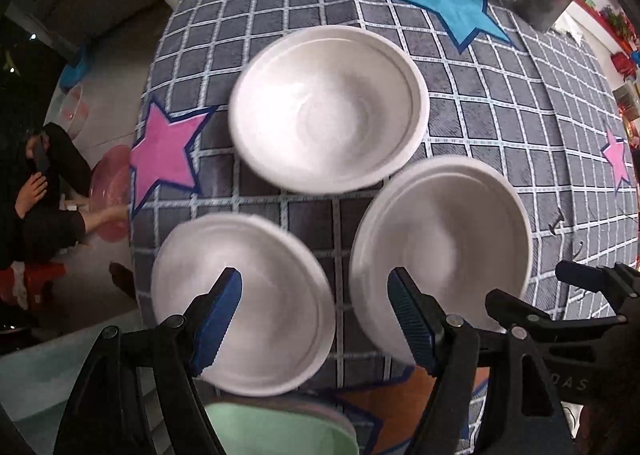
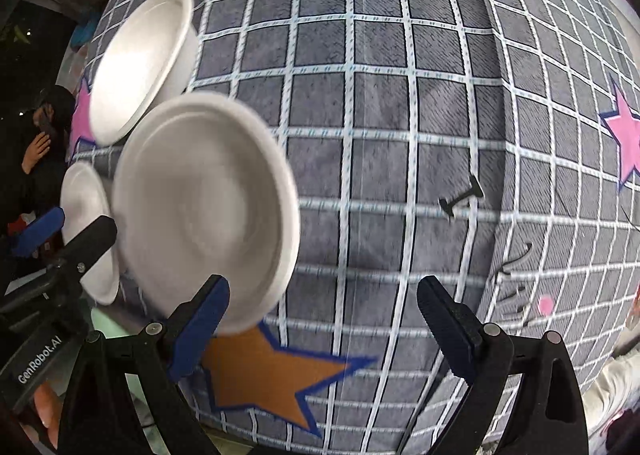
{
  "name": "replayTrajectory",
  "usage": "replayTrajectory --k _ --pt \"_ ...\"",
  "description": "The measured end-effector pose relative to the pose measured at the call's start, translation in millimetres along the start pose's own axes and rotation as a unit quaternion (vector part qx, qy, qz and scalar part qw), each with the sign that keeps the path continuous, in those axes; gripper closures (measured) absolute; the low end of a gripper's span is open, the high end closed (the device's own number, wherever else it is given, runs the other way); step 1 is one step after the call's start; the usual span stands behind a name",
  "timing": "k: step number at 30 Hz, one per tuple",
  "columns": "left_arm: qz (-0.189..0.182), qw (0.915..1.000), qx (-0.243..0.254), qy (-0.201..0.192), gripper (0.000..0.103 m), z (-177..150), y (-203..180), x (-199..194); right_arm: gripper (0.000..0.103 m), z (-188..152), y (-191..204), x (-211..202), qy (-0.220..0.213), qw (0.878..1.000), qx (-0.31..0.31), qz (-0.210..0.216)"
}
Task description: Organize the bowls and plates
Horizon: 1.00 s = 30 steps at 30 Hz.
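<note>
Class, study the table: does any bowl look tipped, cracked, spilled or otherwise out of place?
Nothing stands out. Three white bowls, far, near left and near right, sit upright, empty and unstacked on the checked cloth. No damage or spills show, though blur hides fine detail.

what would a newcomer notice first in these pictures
Three white bowls cluster in a triangle on a grey checked tablecloth scattered with coloured stars, like the blue star behind them. The open left claw hangs over the two nearer bowls, gripping nothing.
</note>
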<state>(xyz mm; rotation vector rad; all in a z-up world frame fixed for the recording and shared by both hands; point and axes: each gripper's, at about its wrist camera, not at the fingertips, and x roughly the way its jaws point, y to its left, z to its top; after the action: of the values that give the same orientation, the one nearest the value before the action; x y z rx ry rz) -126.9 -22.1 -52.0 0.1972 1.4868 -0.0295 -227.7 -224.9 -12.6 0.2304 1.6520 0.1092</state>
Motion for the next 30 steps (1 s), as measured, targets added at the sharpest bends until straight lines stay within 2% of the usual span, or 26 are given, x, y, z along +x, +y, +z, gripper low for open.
replayTrajectory --k 3,4,5,6,7,8,11,13,14,16,20,23,30 --pt "0.009 0.9997 0.015 0.014 0.030 9 -8 11 0.007 23 -4 4 0.002 1.000 -0.001 0.004" --pt "0.001 0.9996 0.020 0.020 0.035 11 -10 13 0.008 32 -1 7 0.001 1.000 -0.004 0.003" --pt "-0.006 0.9994 0.022 0.026 0.044 12 -11 16 0.019 37 1 10 -0.001 1.000 -0.005 0.002" --pt "-0.011 0.9991 0.025 0.034 0.049 14 -14 18 0.029 42 0 10 -0.002 1.000 -0.010 0.006" --pt "-0.014 0.9986 0.030 0.041 0.055 15 -17 21 0.049 45 9 17 0.001 1.000 -0.014 0.008" --pt "-0.016 0.9982 0.035 0.047 0.058 16 -21 23 0.057 49 12 21 0.007 1.000 -0.016 0.017" --pt "-0.024 0.9970 0.049 0.054 0.059 15 -33 26 0.072 56 22 35 0.020 0.999 -0.010 0.048" --pt "-0.028 0.9961 0.062 0.057 0.060 14 -43 26 0.072 52 23 39 0.020 0.998 -0.009 0.054" --pt "-0.026 0.9956 0.070 0.057 0.064 12 -50 26 0.072 54 23 39 0.019 0.998 -0.011 0.058" --pt "-0.015 0.9950 0.082 0.055 0.064 10 -60 25 0.075 51 21 37 0.018 0.998 -0.018 0.064" --pt "-0.017 0.9934 0.100 0.054 0.064 -1 -77 20 0.075 35 0 33 0.018 0.998 -0.017 0.059" --pt "-0.022 0.9920 0.111 0.056 0.064 -18 -94 19 0.075 17 -12 19 0.019 0.998 -0.019 0.053" --pt "-0.043 0.9879 0.131 0.070 0.064 -62 -134 18 0.075 -24 -50 25 0.041 0.998 -0.006 0.036"
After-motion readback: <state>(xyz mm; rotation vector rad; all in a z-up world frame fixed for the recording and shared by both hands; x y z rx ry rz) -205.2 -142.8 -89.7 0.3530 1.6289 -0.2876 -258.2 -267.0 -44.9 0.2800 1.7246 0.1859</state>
